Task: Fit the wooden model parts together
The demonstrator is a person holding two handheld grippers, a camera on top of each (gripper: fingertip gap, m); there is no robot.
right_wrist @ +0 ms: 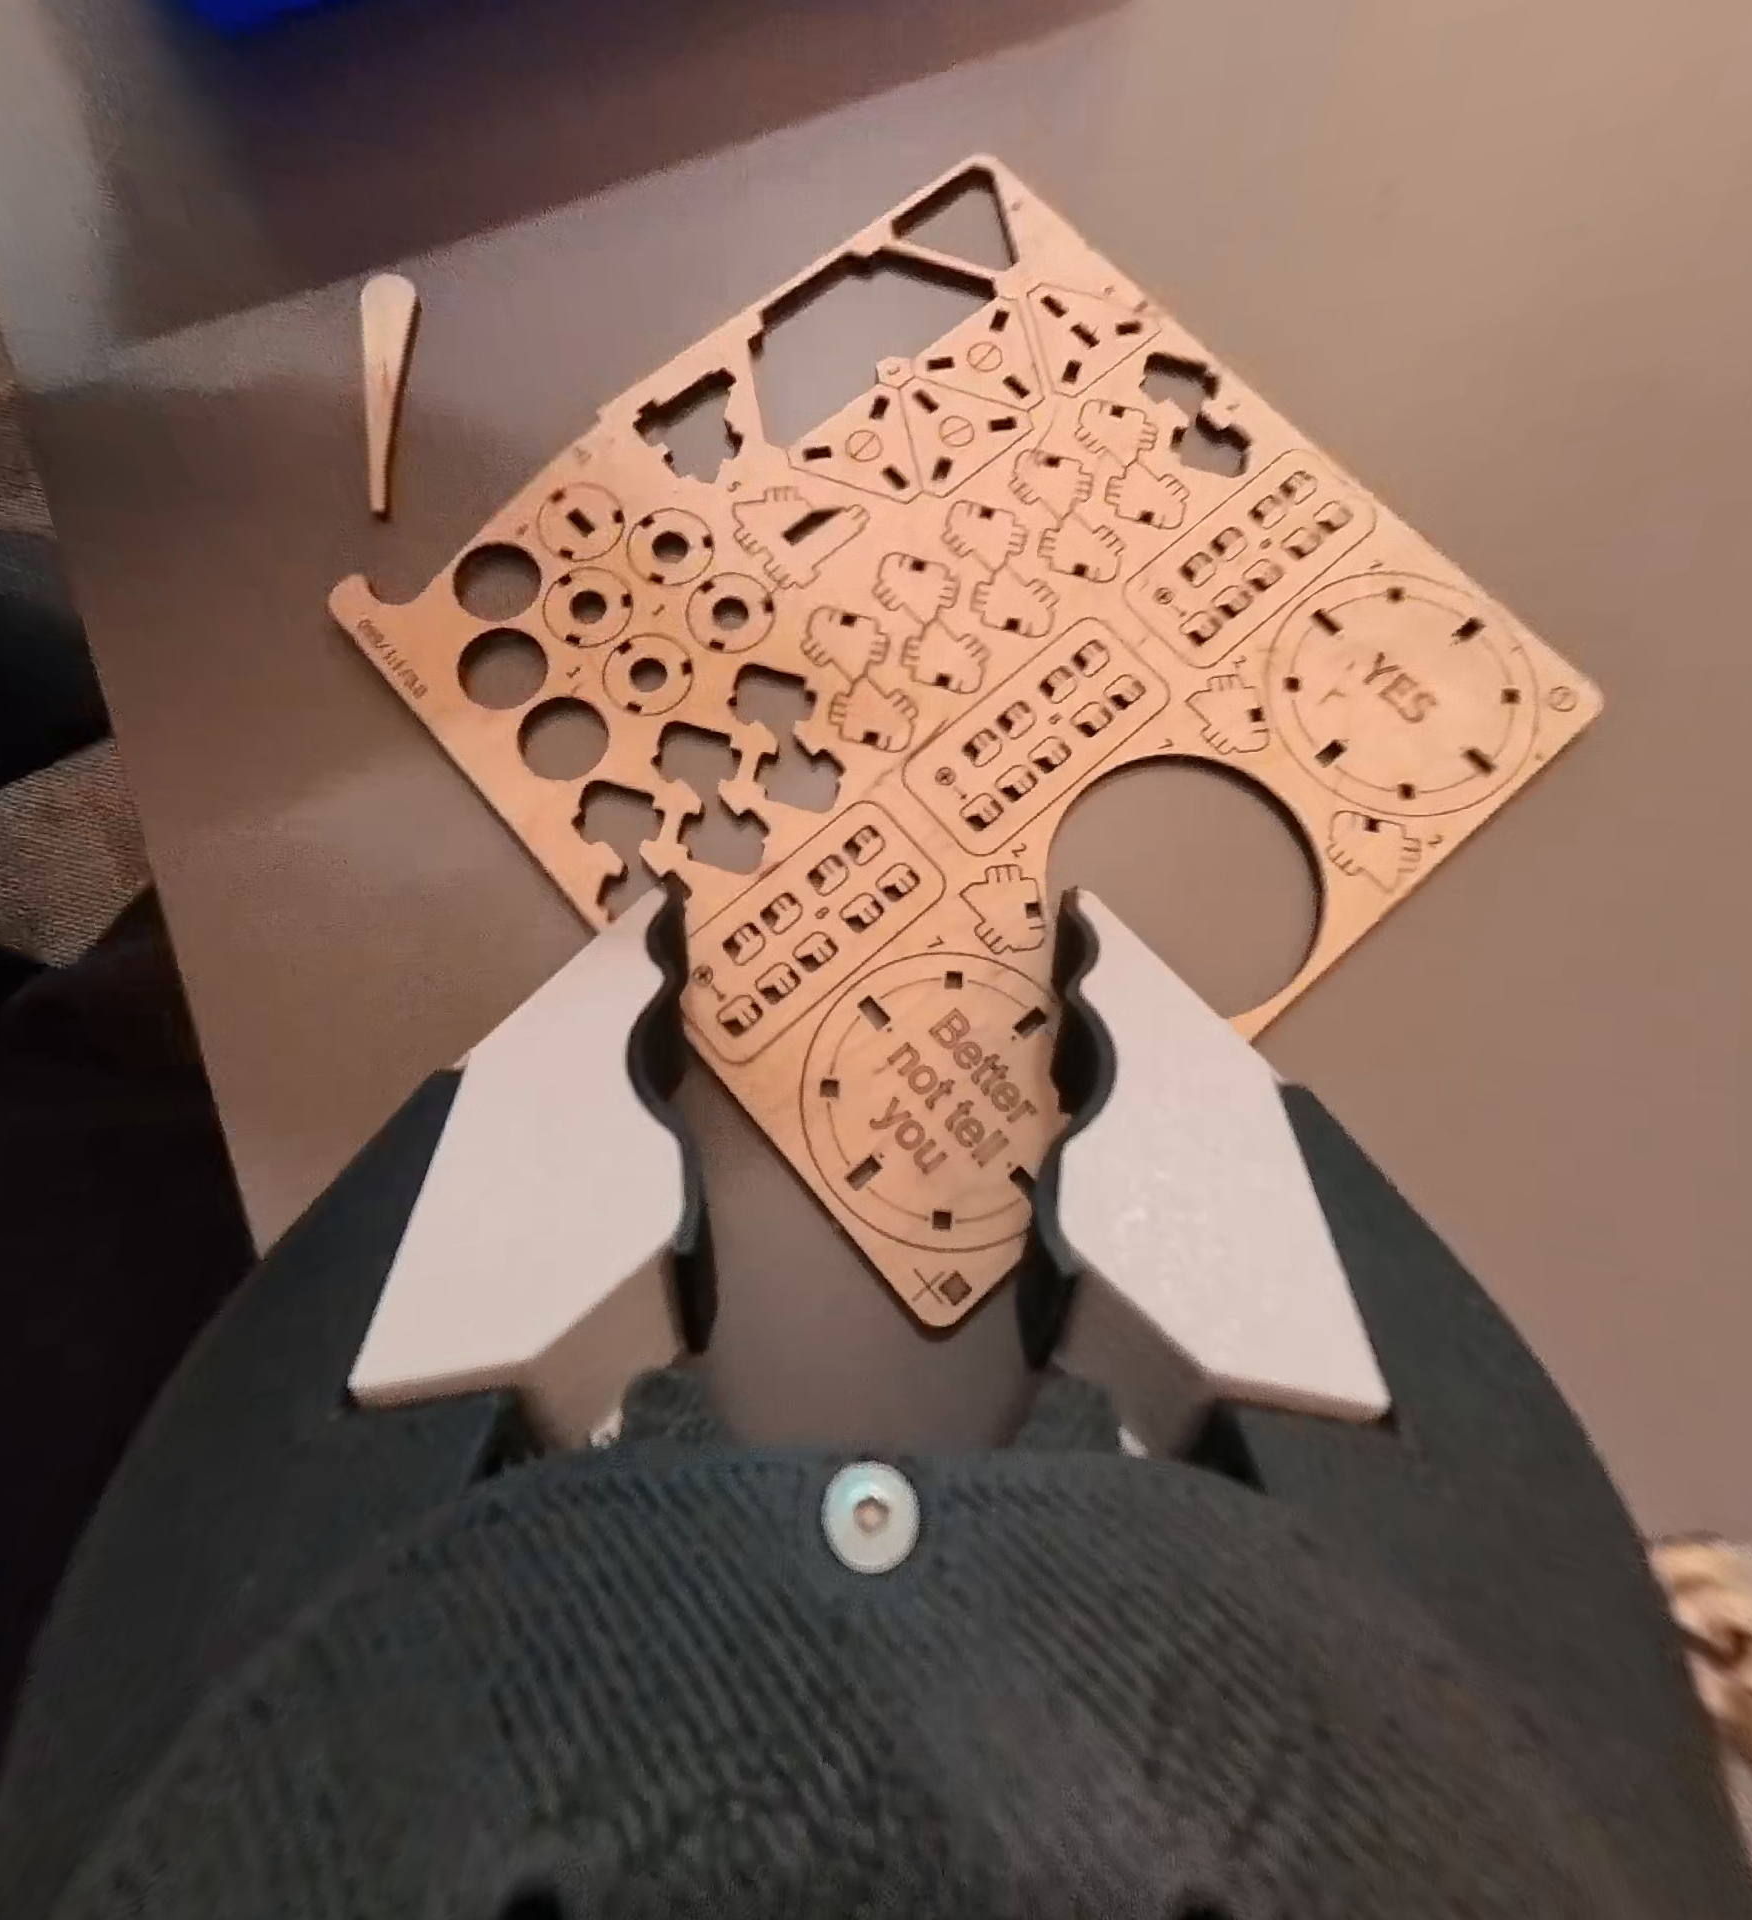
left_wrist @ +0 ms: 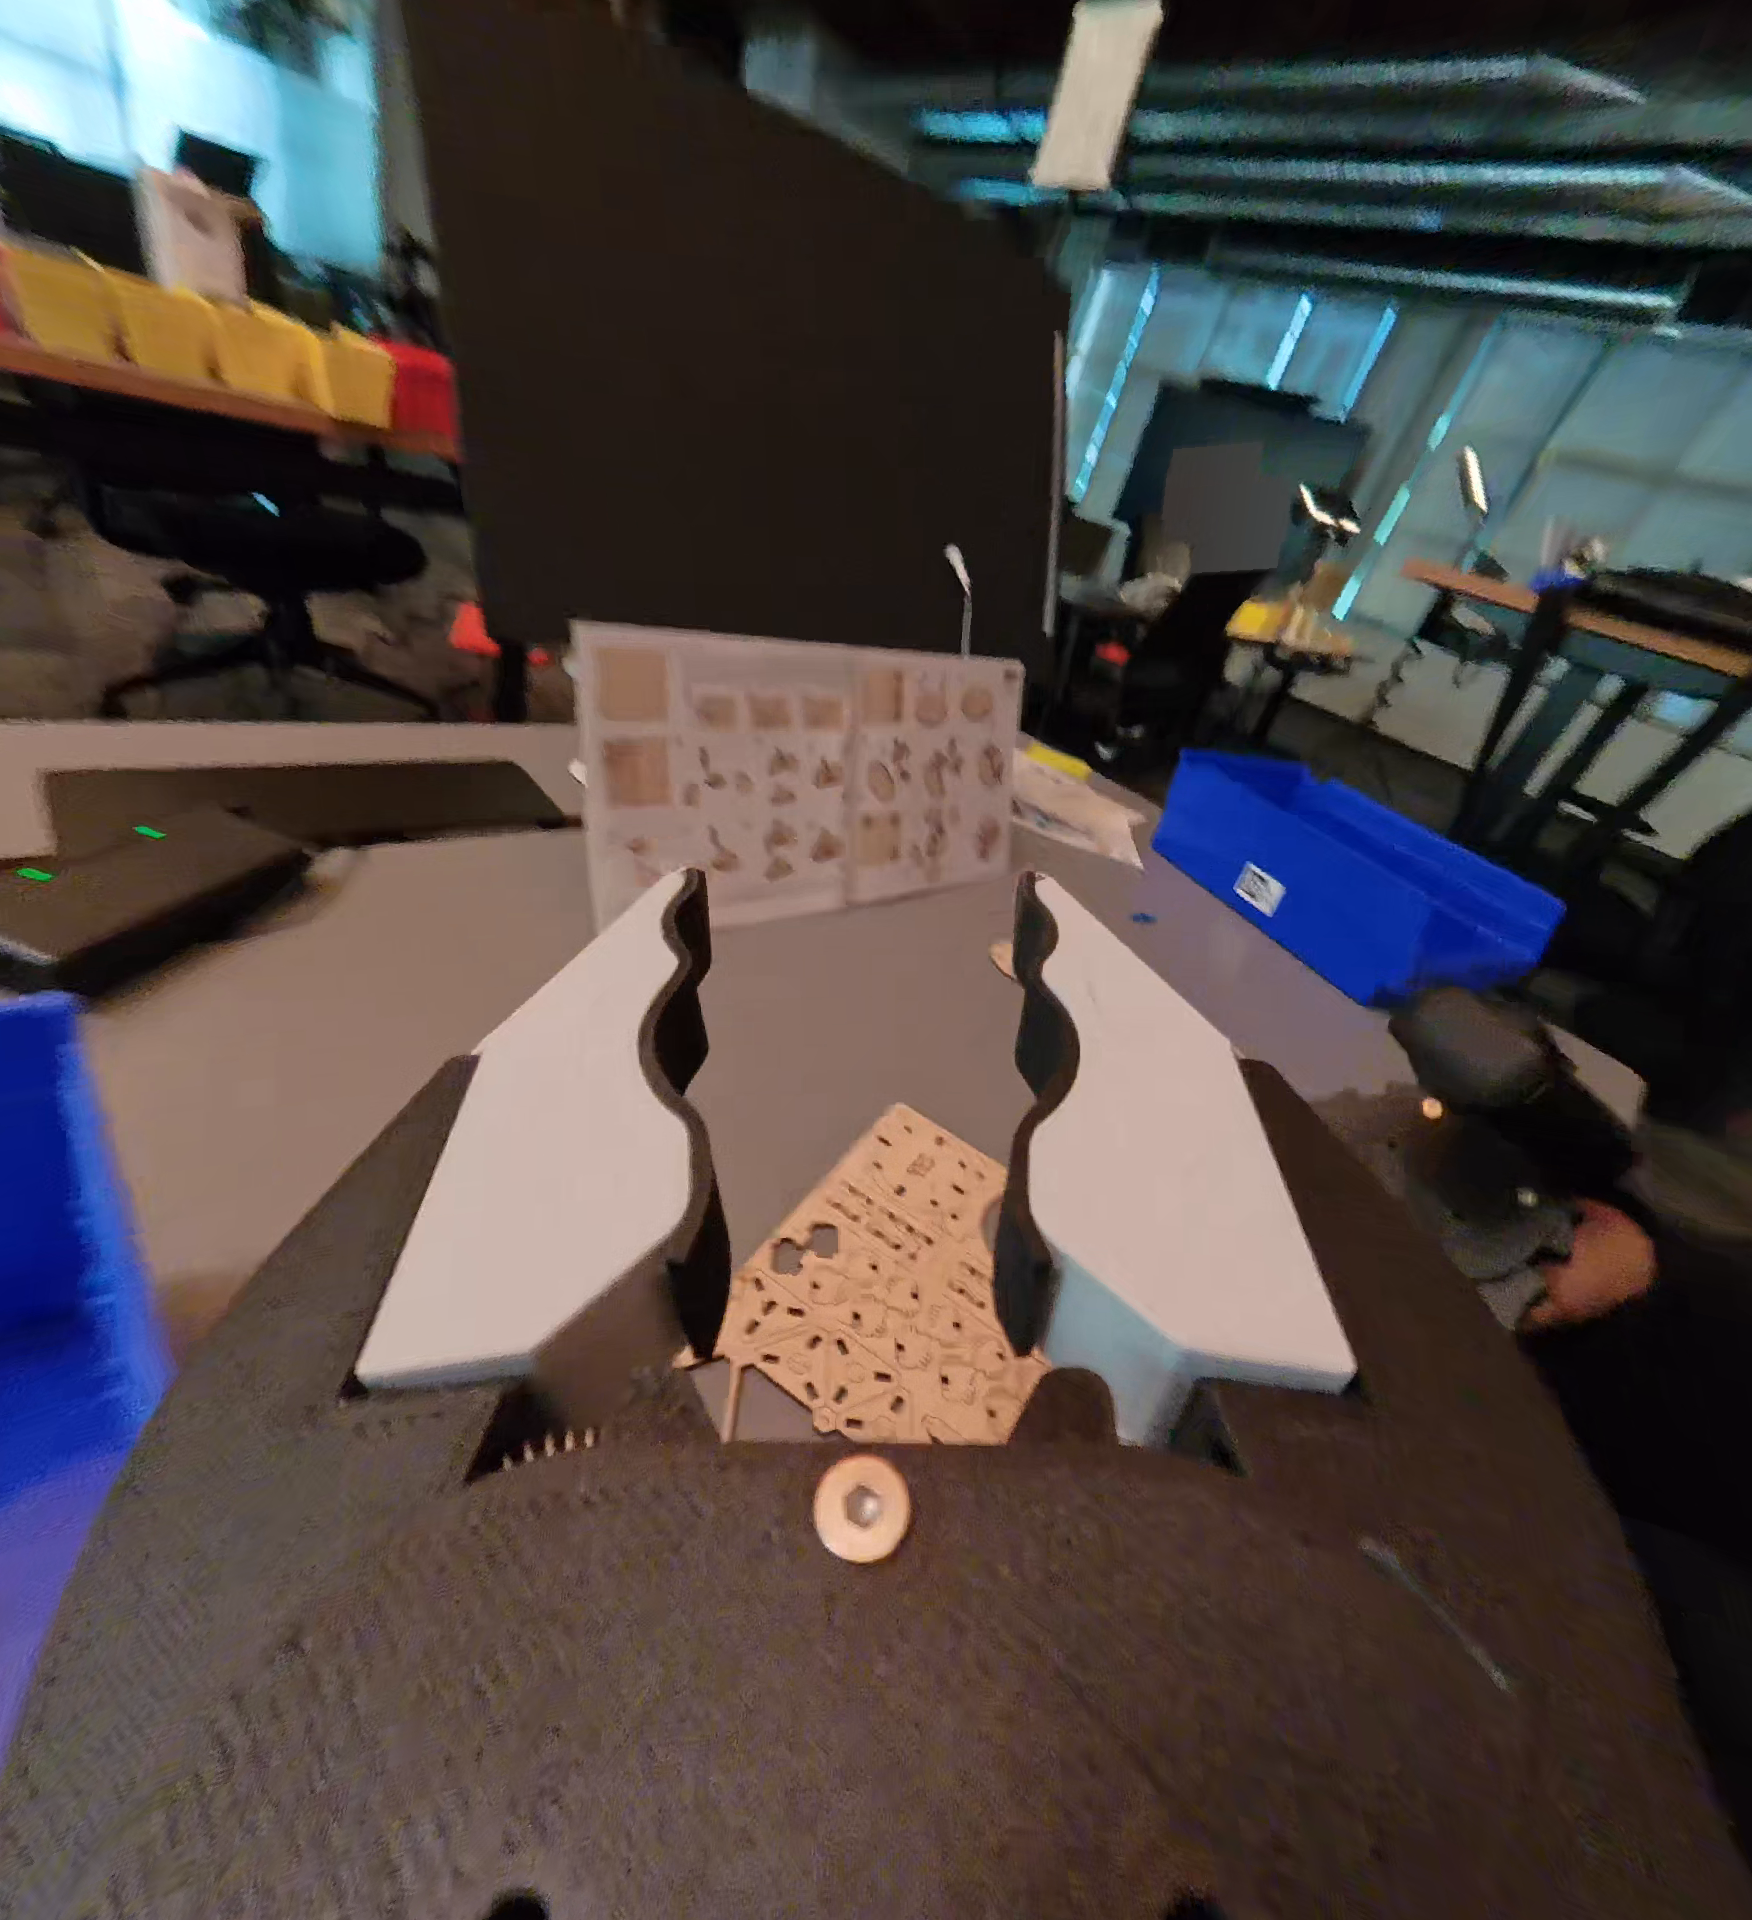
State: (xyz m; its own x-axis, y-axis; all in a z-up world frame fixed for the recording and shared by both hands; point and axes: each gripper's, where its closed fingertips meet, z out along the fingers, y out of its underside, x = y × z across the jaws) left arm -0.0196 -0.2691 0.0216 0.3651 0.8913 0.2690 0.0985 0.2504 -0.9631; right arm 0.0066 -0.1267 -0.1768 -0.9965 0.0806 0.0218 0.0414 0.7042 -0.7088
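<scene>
Hovering over a laser-cut wooden sheet [right_wrist: 955,675] that lies flat on the grey table [right_wrist: 1474,312], the right tongs [right_wrist: 867,914] stand open with nothing gripped; their two dark-padded fingers [right_wrist: 659,997] straddle the sheet's near corner, where an engraved round disc [right_wrist: 929,1112] is still seated in the wood. The sheet is turned like a diamond to this view, one corner pointing back at the right tongs and the opposite corner pointing away, so it lies straight ahead of and below the fingers. Whether the pads touch the wood cannot be told. A slim, pointed wooden sliver [right_wrist: 386,390] rests apart from the sheet, off to its far left near the table edge.

The left tongs [left_wrist: 856,935] are likewise open and empty, aimed level across the table toward a propped-up printed instruction sheet [left_wrist: 799,769]. The same wooden sheet [left_wrist: 882,1299] shows low between their finger bases, beneath and behind the tips. A blue bin [left_wrist: 1350,894] sits to the right on the table, another blue bin [left_wrist: 10,1195] close on the left. Of the two, the right tongs look the nearer to the sheet.
</scene>
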